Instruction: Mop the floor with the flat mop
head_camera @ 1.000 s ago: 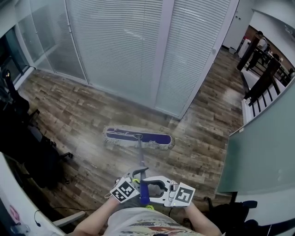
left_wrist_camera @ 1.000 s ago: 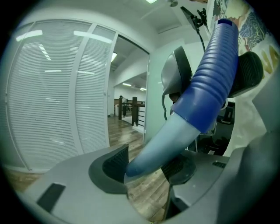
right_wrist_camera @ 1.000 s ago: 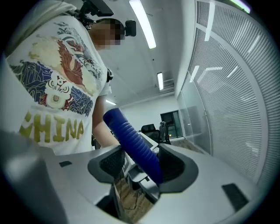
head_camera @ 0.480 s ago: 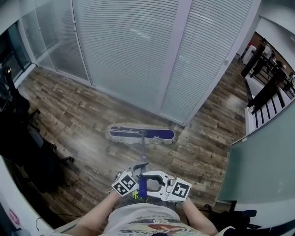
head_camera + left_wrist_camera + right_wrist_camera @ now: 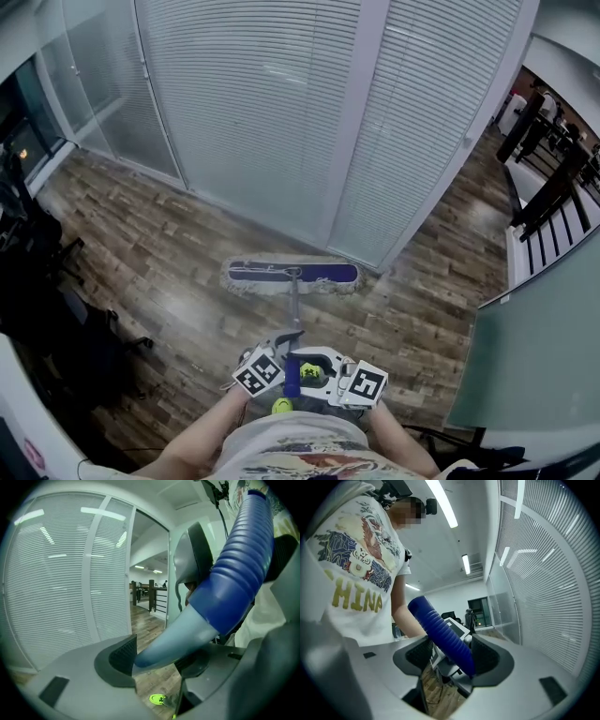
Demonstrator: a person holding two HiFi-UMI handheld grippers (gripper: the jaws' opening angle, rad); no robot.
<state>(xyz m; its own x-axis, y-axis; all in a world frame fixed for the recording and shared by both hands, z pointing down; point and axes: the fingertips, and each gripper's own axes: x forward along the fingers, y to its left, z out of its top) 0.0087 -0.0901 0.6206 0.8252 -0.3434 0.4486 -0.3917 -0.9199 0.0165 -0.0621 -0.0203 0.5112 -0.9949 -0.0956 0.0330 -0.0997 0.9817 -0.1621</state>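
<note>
The flat mop's blue-and-white head lies on the wood-pattern floor, close to the foot of the blind-covered partition. Its grey pole runs back to a blue ribbed grip at my waist. My left gripper is shut on the pole just below the grip; in the left gripper view the pole sits between the left gripper's pads. My right gripper is around the blue grip. The right gripper's jaws are opening, with a gap at one pad.
A glass partition with white blinds fills the far side. Dark office chairs crowd the left. A frosted glass panel stands at the right, with black furniture beyond it. My green shoe shows below the grippers.
The mop head has slid forward along the floor toward the foot of the partition. Both grippers and my body have followed it.
</note>
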